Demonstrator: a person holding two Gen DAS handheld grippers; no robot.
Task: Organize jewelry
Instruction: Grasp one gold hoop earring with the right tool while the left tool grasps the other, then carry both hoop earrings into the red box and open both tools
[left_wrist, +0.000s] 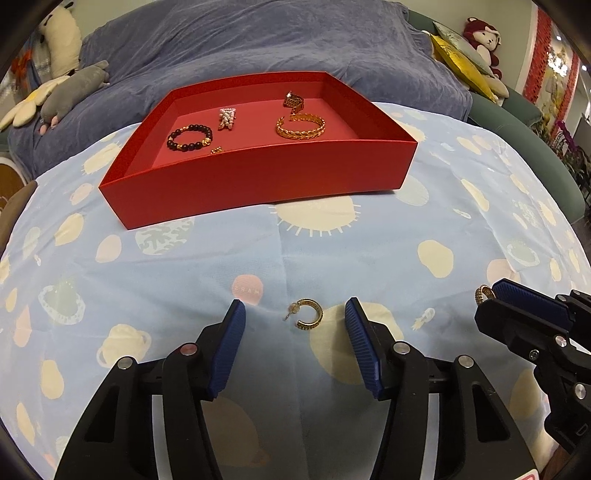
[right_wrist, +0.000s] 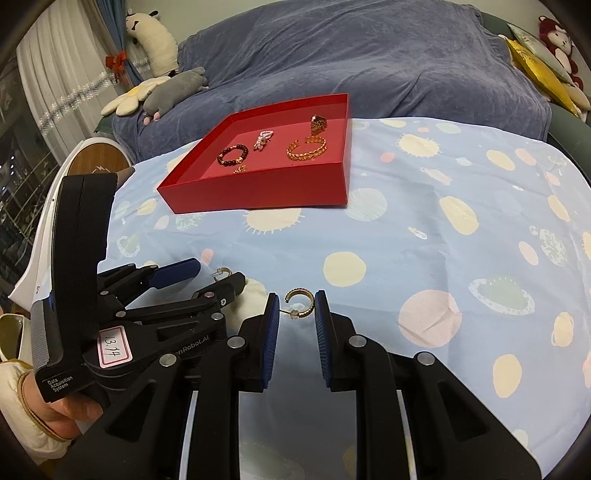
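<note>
A red tray (left_wrist: 258, 173) (right_wrist: 258, 188) on the blue patterned cloth holds a dark bead bracelet (left_wrist: 190, 137), a pearl piece (left_wrist: 226, 118), a gold cuff (left_wrist: 301, 127), a gold and red ornament (left_wrist: 293, 100) and a small gold piece (left_wrist: 217, 150). My left gripper (left_wrist: 295, 314) (right_wrist: 218, 278) is open around a gold hoop earring (left_wrist: 304, 314) (right_wrist: 221, 274) lying on the cloth. My right gripper (right_wrist: 295, 306) (left_wrist: 487, 295) is shut on a second gold hoop earring (right_wrist: 300, 303) (left_wrist: 484, 294), its pads touching the earring's sides.
A blue-covered sofa (left_wrist: 258, 44) stands behind the table with plush toys (left_wrist: 62, 92) at left and gold cushions (left_wrist: 461, 62) with a red plush toy (left_wrist: 482, 37) at right. A round side table (right_wrist: 96, 155) stands at the left.
</note>
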